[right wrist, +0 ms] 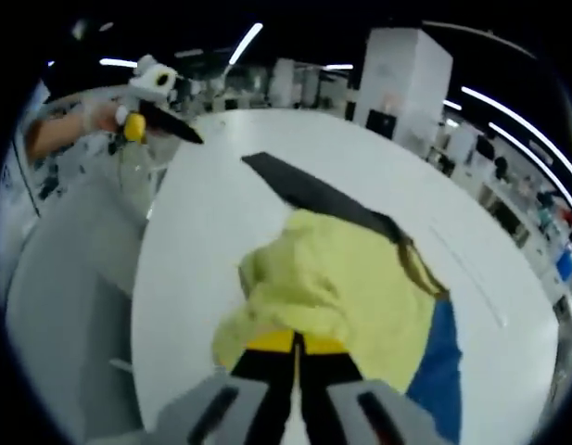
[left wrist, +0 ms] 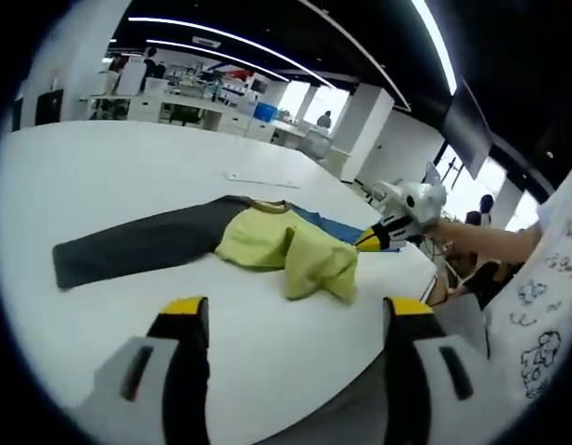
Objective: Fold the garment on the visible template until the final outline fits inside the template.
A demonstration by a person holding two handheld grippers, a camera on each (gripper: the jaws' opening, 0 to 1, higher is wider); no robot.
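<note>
While lying rumpled across the white table [left wrist: 100,176], stretched from left to centre of the left gripper view: garment [left wrist: 267,243], dark sleeve at left, yellow body bunched at centre, blue edge at right. Left gripper [left wrist: 295,320] at bottom, jaws wide apart, holding nothing, well short of the cloth. Right gripper [right wrist: 295,345] at bottom centre of its own view, jaws pinched together on the yellow fold of the garment [right wrist: 350,278].

Desk [left wrist: 109,176]: white, bare surface around the work area. Beyond the desk's far edge: white benches [left wrist: 188,107], a white pillar [left wrist: 369,125], possibly a standing person [left wrist: 324,119].
</note>
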